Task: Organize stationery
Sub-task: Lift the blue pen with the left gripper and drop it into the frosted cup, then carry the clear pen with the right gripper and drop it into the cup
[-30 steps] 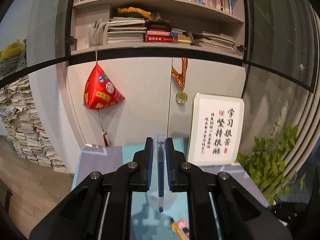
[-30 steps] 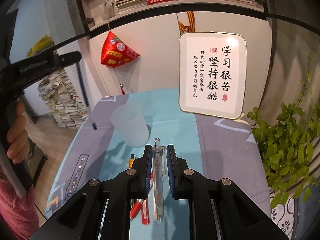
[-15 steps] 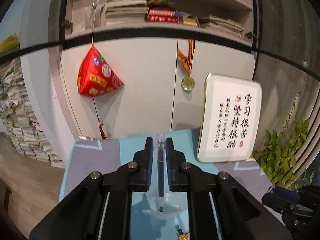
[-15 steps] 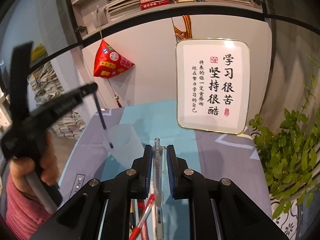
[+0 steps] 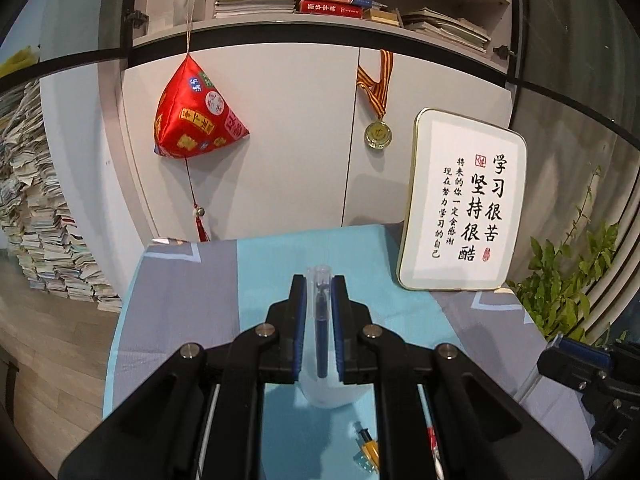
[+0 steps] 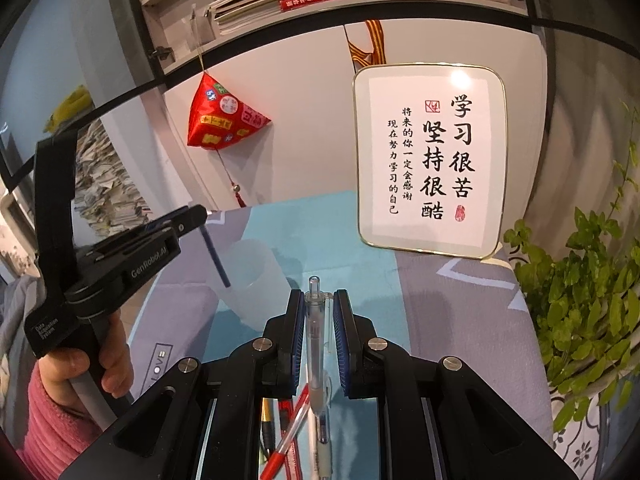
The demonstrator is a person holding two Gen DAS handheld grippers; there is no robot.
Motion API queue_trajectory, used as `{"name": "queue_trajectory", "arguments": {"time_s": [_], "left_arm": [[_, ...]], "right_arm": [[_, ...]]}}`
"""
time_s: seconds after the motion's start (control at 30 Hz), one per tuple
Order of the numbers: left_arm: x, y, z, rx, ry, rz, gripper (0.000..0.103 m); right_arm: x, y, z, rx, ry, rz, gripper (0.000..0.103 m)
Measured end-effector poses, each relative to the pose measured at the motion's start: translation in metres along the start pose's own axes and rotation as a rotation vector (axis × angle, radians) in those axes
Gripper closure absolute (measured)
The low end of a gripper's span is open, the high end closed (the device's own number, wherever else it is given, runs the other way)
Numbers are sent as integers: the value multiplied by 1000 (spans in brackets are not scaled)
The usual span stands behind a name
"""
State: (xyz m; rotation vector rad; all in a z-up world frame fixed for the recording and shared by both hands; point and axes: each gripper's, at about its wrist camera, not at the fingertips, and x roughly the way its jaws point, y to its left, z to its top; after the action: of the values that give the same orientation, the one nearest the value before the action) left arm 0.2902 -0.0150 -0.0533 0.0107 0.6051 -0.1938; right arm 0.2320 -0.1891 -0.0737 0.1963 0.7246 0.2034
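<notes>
On the counter [image 6: 460,304] stands a frosted cup [image 6: 250,280], and the step in hand looks like dropping pens into it; the left claw [image 5: 319,312], clamped on a blue pen [image 5: 321,336], holds its tip over the cup's mouth. The right claw [image 6: 318,328] grips a clear pen [image 6: 314,344] nearer the camera; next, I judge, the left must line up, then release.
</notes>
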Motion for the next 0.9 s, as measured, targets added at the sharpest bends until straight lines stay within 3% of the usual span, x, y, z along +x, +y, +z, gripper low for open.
{"name": "queue_trajectory", "arguments": {"time_s": [0.57, 0.7, 0.9], "left_arm": [[-24, 14, -17, -32, -2, 18, 91], [-39, 20, -33, -27, -18, 48, 74], [-47, 35, -62, -75, 24, 29, 73]], "right_arm": [[-6, 14, -2, -8, 4, -7, 88], [-6, 19, -2, -16, 6, -10, 88], [-1, 32, 8, -40, 1, -6, 88]]}}
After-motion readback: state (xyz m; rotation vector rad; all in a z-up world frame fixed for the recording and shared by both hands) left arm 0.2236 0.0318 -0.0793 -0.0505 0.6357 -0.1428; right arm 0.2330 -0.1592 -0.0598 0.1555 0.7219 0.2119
